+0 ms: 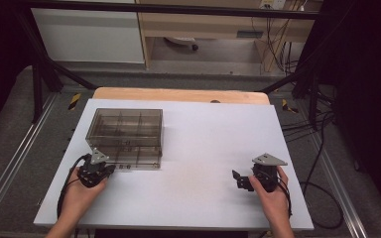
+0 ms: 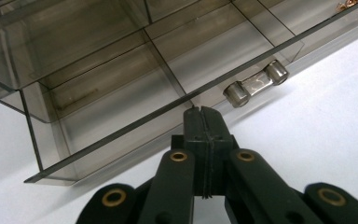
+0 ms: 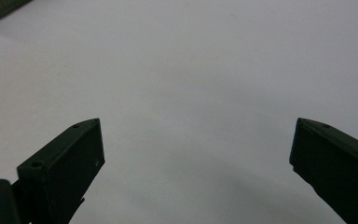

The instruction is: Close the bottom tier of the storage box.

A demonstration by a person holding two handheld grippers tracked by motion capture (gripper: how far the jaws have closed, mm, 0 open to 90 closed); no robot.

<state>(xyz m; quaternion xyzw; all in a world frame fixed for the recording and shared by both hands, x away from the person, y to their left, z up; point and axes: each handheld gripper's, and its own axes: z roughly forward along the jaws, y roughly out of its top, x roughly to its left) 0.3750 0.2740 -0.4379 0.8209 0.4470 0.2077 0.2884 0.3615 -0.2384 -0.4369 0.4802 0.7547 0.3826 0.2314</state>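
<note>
On the left half of the white desk [image 1: 198,168] sits a smoky, see-through plastic organiser box [image 1: 125,137], split inside by thin dividers into compartments that look empty, though something small and coppery glints at its far corner in the left gripper view. The left gripper [image 1: 97,171] rests at the box's near left corner, its fingers [image 2: 204,135] pressed flat together, tips just at the lid's front edge beside the clear latch [image 2: 256,84]. The right gripper [image 1: 248,179] lies well apart on bare desk, its fingers [image 3: 70,163] spread wide with nothing between them.

I judge the box light, rigid and brittle, with slick walls that could slide on the smooth desk. The lid's thin lip or the latch looks like the natural place to take hold, with the other gripper steadying a side wall.
</note>
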